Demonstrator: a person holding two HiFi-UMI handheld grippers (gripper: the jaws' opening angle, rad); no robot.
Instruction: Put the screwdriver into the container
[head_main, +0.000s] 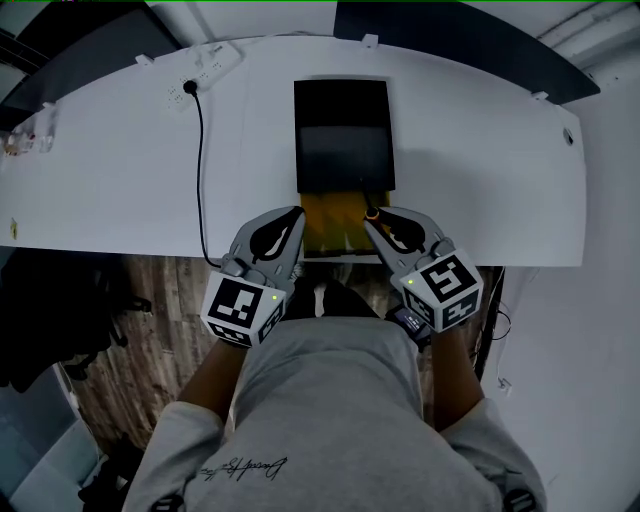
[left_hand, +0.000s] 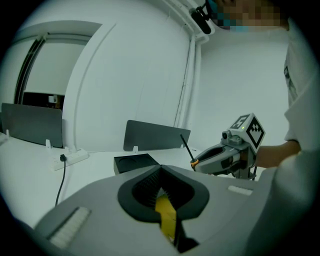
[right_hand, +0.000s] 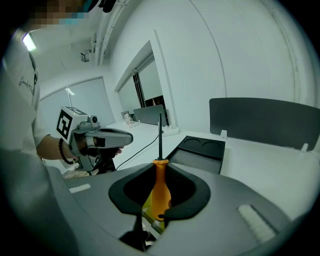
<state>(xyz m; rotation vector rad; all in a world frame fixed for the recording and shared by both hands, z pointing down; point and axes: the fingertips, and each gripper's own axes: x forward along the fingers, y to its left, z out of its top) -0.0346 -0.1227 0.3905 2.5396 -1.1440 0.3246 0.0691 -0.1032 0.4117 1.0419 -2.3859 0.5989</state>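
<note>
Right gripper (head_main: 375, 218) clamps screwdriver (right_hand: 159, 192) handle; left gripper (head_main: 296, 215) nearly closed, empty. I'd centre it over container (head_main: 343, 100), lower, then release.

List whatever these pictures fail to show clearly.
- Yellow object: head view, edges covered by the left hand-held gripper and right hand-held gripper; identity unclear.
- Screwdriver tip shape: right gripper view, too small.
- Small items on the table, left end: head view, too tiny.
</note>
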